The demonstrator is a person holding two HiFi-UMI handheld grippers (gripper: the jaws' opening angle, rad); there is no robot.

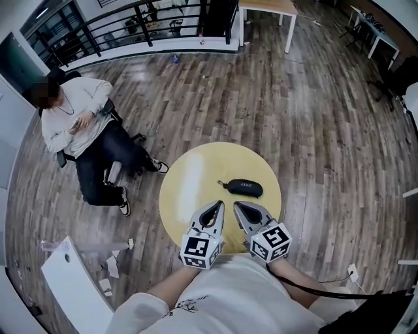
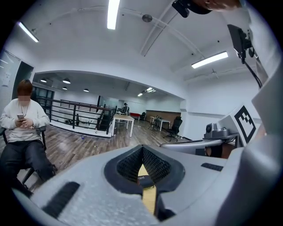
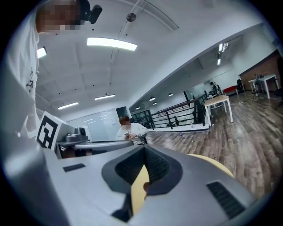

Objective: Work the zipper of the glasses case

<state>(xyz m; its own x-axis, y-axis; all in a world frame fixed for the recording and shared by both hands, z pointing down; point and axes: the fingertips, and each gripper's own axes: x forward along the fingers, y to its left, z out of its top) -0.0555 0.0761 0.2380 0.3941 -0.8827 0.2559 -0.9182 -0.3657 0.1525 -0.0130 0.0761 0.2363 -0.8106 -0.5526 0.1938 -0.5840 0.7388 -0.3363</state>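
A black glasses case (image 1: 245,188) lies zipped shut on the round yellow table (image 1: 189,189), right of its middle, with a small pull tab at its left end. My left gripper (image 1: 219,205) hovers over the table's near edge, jaws together and holding nothing, a short way in front of the case. My right gripper (image 1: 239,206) hangs beside it, also shut and empty. In the left gripper view a sliver of the case (image 2: 144,178) shows through the gap of the left gripper (image 2: 142,148). The right gripper (image 3: 144,147) frames only the yellow tabletop (image 3: 138,190).
A person (image 1: 81,127) sits on a chair on the wooden floor to the left of the table. A white board (image 1: 75,284) and paper scraps lie at lower left. A railing (image 1: 130,26) and a white desk (image 1: 268,8) stand far behind.
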